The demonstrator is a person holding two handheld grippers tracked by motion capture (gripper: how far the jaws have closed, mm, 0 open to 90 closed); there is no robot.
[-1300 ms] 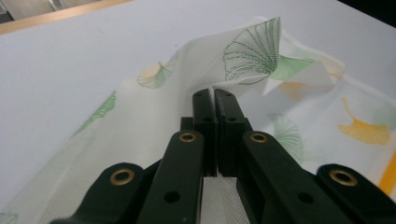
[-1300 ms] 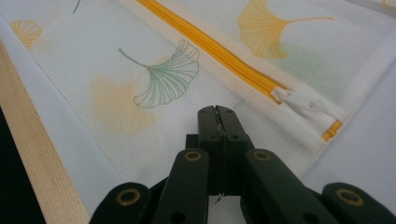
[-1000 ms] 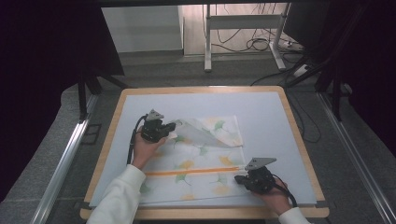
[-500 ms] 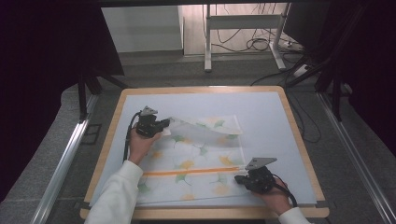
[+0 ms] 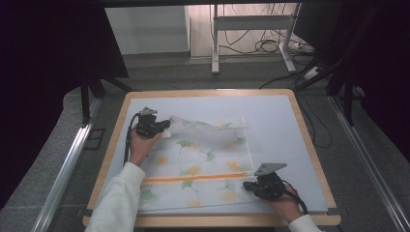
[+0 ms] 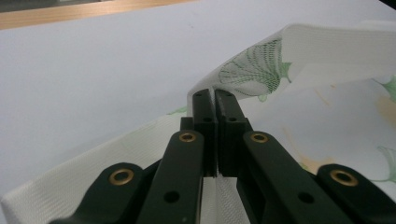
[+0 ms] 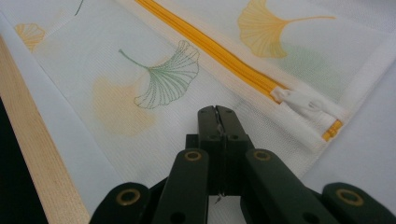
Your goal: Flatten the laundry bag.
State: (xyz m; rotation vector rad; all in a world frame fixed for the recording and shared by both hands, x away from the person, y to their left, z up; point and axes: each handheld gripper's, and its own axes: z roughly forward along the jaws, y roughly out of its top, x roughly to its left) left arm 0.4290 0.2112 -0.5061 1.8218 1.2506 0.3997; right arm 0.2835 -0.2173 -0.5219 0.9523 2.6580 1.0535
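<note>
Left tool point(image 6: 214, 100) clamped on white ginkgo-print mesh bag point(image 5: 203, 159); right tool point(image 7: 217, 114) closed, pinning it. Fold evenly.

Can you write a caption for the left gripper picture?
Left gripper pinching the leaf-print bag's folded edge above the table.

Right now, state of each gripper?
Left gripper: shut on the edge of the white mesh bag with ginkgo-leaf print, lifting it.
Right gripper: jaws shut, over the mesh near the orange zipper; whether it pinches mesh cannot be told.
</note>
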